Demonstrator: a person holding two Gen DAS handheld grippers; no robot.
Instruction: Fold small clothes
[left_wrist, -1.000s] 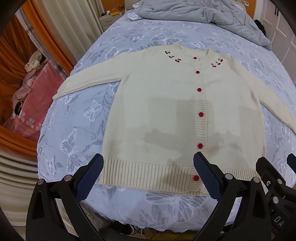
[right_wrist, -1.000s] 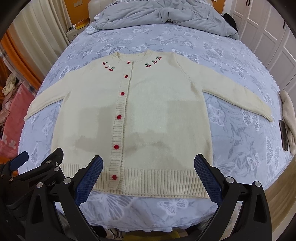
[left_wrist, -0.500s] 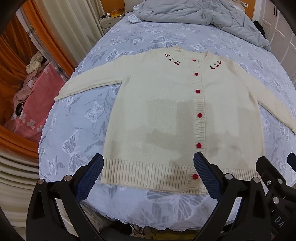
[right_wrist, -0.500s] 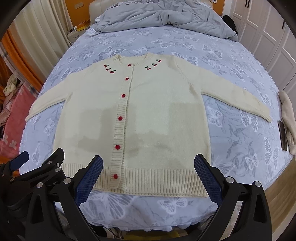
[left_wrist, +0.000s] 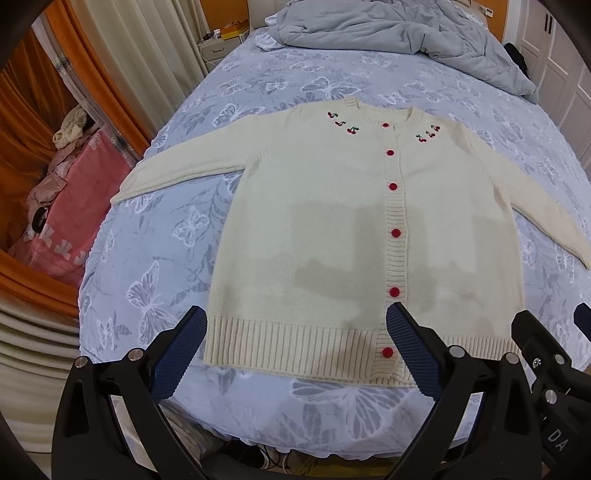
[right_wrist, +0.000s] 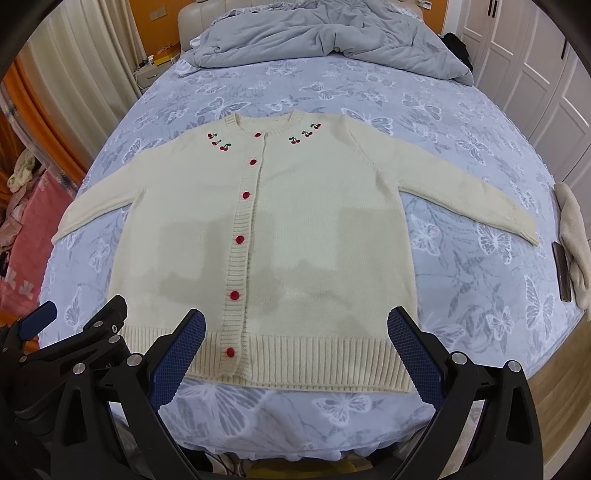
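Lying flat and face up on the bedsheet (left_wrist: 147, 280), buttoned, both sleeves spread outward: cream cardigan (left_wrist: 332, 229), unfolded. Sitting lower in both views than a second ago, with more sheet showing beyond the collar. Hovering at the hem with jaws spread wide and nothing between them: left claw (left_wrist: 295, 350), fingers (left_wrist: 177, 354) short of the ribbed edge, apart from the knit. Holding the same wide gap and gripping nothing: right claw (right_wrist: 295, 350), also just off the hem. Resting unmoved at the far end: grey duvet (right_wrist: 332, 40). Lying unchanged at the right edge: beige cloth (right_wrist: 572, 240).
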